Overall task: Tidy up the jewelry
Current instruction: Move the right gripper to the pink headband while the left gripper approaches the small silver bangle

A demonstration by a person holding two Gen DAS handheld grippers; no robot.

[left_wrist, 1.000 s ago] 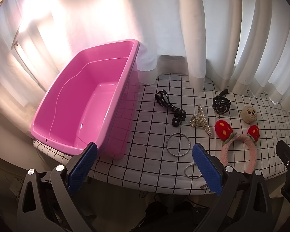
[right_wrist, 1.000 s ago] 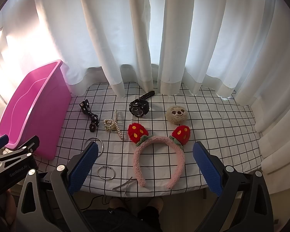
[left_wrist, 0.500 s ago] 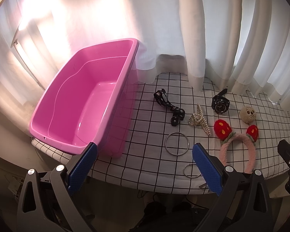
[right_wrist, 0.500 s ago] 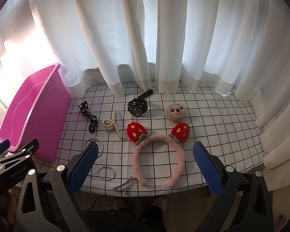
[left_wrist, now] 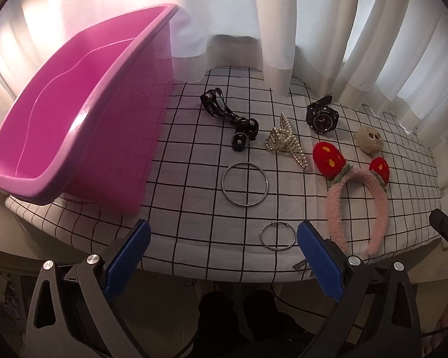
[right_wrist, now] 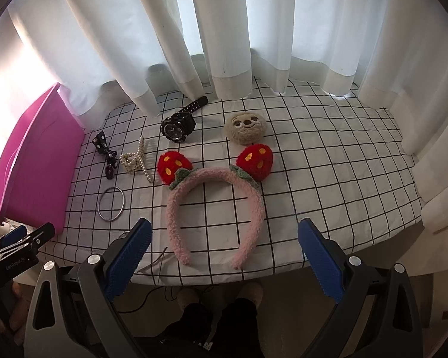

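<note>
Small ring near the headband half hidden behind the right gripper in its own view, pink bin cut off far left, both left gripper and right splayed, empty, at the tablecloth front edge.

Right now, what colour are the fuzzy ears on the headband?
Red with yellow spots on the ears of the pink headband; clearest in the right wrist view.

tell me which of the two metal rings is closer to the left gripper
The smaller ring, at the near table edge just beside the left gripper's right finger. The larger ring lies farther in, below the pearl hair claw.
</note>
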